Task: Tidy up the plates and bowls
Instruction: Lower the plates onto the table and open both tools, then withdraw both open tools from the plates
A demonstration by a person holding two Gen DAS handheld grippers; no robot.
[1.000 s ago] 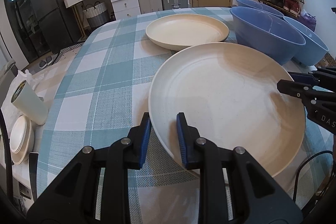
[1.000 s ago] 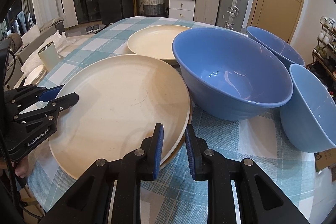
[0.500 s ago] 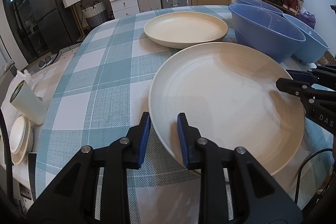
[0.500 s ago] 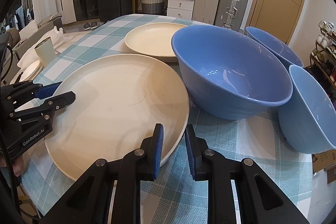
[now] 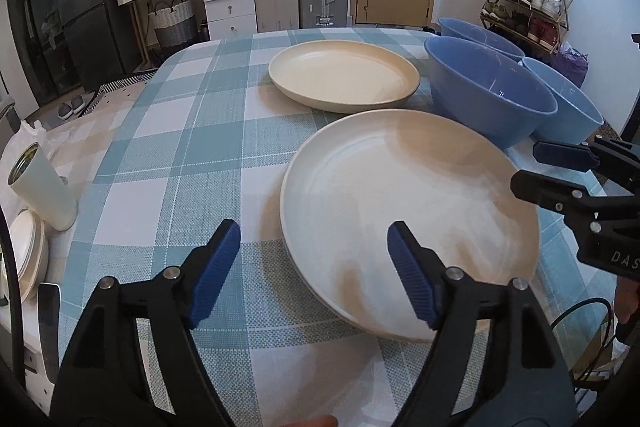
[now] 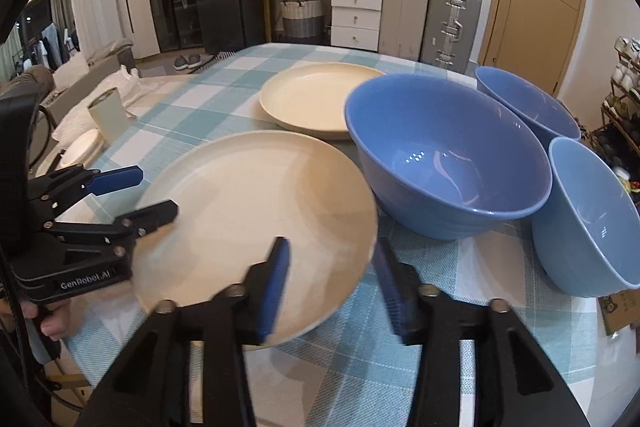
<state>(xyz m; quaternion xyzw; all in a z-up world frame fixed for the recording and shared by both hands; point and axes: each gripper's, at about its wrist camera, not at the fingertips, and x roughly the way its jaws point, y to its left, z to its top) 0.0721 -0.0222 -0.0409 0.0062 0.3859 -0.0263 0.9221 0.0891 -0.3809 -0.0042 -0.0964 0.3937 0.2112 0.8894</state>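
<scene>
**Both Tongs Let Go of the Big Plate**

The left gripper (image 5: 314, 267) is seen at 6 o'clock in the left wrist view. Its jaws have just been opening and are now spread wide. The near rim of the big cream plate (image 5: 408, 203) sits between the blue pads (image 5: 216, 267), but it is not pinched by them. Nothing is held.

The right gripper (image 6: 332, 283) is seen at 6 o'clock in the right wrist view. Its jaws have just been opening too, and are now about half open. The plate's rim (image 6: 256, 211) lies between the pads, and it is not squeezed. The pads look blurred.

The big cream plate is laid flat on the checked tablecloth (image 5: 168, 163), close to both tongs. In the left wrist view, the right gripper is seen at 3 o'clock, at the plate's far side. In the right wrist view, the left gripper (image 6: 148, 195) is seen at 9 o'clock.

Farther off, at 12 o'clock in the left wrist view, a second cream plate (image 5: 344, 75) is set on the cloth, apart from the first one. Three blue bowls are found at 2 o'clock. The biggest bowl (image 5: 488, 87) is just beside the big plate. The other two bowls (image 5: 560, 103) (image 5: 476, 31) are close behind it.

A pale cup (image 5: 44, 191) is tipped over at 9 o'clock, off the edge of the cloth.
</scene>
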